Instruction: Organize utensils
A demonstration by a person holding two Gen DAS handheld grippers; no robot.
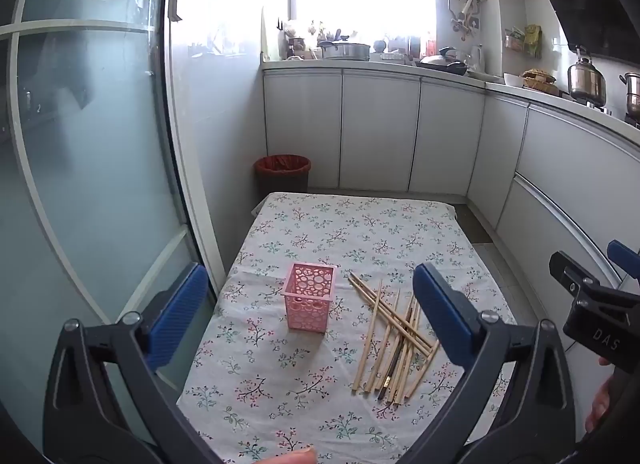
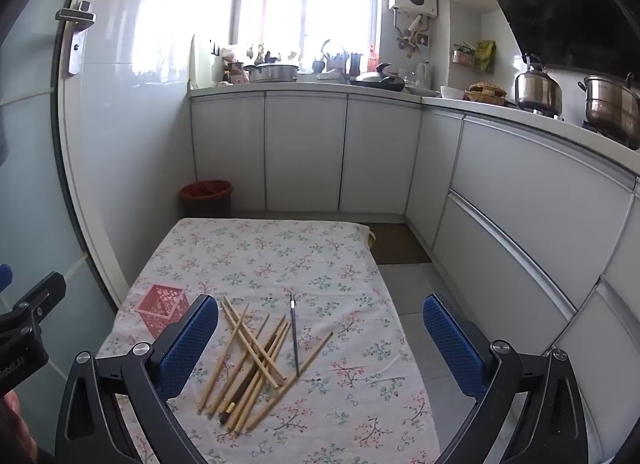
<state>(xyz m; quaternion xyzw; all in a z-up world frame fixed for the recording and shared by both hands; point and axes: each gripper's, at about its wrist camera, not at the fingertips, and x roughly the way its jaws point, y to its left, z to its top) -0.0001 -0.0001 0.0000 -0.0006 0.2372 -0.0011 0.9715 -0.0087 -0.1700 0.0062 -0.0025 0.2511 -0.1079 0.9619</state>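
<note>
A pink perforated square holder [image 1: 309, 296] [image 2: 162, 309] stands upright on the floral tablecloth [image 1: 340, 232] [image 2: 272, 248], left of a loose heap of wooden chopsticks [image 1: 394, 338] [image 2: 252, 360]. One dark thin chopstick [image 2: 295, 334] lies at the heap's right side, and another dark one with a gold band [image 2: 244, 388] lies inside it. My left gripper [image 1: 310, 324] hovers open above the near part of the table, holder between its blue pads in view. My right gripper [image 2: 320, 348] is open too, above the chopsticks, touching nothing.
A red-lined bin [image 1: 283, 172] [image 2: 206, 194] stands past the table's far edge. White cabinets [image 2: 304, 152] with pots on the counter run behind and to the right. A glass door [image 1: 92, 168] is close on the left. Floor tiles [image 2: 416, 304] lie right of the table.
</note>
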